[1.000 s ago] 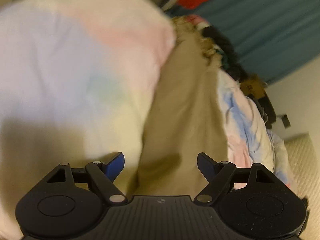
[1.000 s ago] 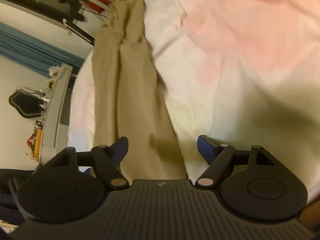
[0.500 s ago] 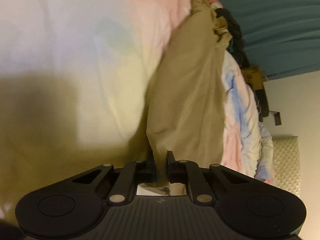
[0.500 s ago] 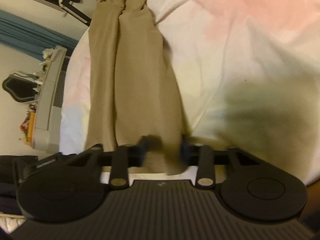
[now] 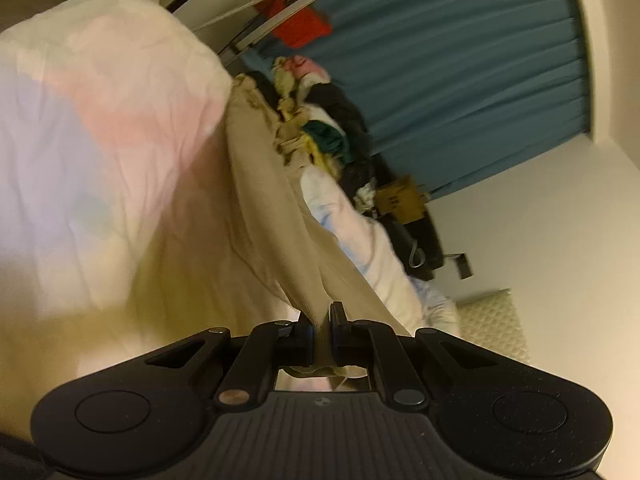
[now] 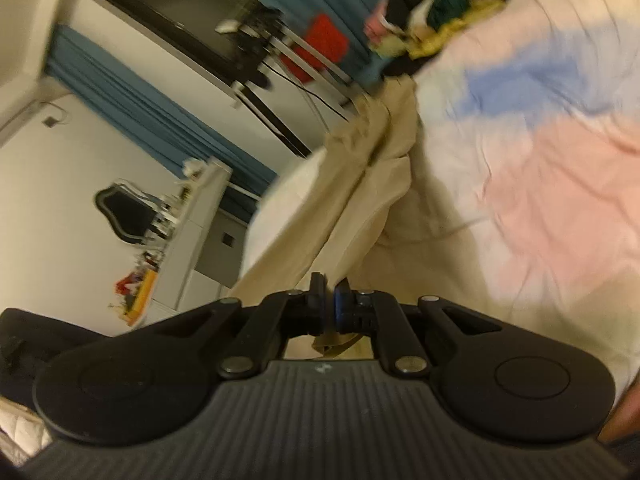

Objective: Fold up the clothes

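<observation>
Beige trousers (image 5: 256, 216) lie lengthwise on pastel bedspread (image 5: 100, 140), hem end raised. Left gripper (image 5: 321, 322) and right gripper (image 6: 329, 300) both clamped on hem fabric. Cloth looks soft, light, limp — will likely sag btwn grips; hem corners seem best hold.

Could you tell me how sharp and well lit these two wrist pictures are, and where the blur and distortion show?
Left wrist view: warm dim light, the left gripper fairly crisp, the khaki trousers and pastel bedsheet motion-smeared, the blue curtain bowed by the fisheye. Right wrist view: heavier smear across the bedsheet and clothes pile, only the right gripper sharp.
</observation>
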Demonstrator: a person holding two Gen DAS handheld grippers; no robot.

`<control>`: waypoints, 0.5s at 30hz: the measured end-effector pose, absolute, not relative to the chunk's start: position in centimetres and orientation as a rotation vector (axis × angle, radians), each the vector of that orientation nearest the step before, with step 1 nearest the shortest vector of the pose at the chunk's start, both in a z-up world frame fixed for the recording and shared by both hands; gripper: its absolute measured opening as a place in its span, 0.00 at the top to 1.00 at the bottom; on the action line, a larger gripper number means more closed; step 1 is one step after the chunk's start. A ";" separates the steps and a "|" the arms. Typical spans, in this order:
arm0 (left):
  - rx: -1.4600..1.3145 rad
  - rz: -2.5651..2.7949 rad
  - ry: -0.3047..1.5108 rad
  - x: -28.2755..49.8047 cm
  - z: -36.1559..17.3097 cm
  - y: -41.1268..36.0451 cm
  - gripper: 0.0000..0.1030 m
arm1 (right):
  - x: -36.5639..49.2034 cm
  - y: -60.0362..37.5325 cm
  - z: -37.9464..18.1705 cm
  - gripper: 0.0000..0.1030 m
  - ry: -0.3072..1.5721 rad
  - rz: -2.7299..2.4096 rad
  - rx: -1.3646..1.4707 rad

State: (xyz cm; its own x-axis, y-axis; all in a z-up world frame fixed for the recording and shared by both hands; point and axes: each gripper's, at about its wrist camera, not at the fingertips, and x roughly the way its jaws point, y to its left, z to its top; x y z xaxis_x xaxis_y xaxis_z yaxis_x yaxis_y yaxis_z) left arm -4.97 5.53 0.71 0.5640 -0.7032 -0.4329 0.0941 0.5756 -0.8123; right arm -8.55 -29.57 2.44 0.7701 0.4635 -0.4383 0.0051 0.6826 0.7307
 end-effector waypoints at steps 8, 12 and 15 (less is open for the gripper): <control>-0.753 -0.507 0.886 -14.1 -3.5 4.2 0.93 | -15.4 -29.5 -1.0 0.93 0.695 0.272 0.755; -0.728 -0.513 0.874 -13.7 -3.6 4.2 0.93 | -14.9 -29.2 -2.3 0.93 0.719 0.264 0.783; -0.625 -0.513 0.814 -9.6 -1.4 3.2 0.92 | -12.3 -29.1 -1.6 0.93 0.690 0.245 0.761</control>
State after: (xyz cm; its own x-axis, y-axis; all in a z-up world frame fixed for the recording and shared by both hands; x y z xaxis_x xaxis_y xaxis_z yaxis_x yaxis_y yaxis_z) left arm -9.63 3.17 -1.39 0.5852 -0.6356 -0.5035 0.1803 0.7074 -0.6835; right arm -12.34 -29.14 -1.62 0.7562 0.4405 -0.4839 0.0372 0.7094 0.7038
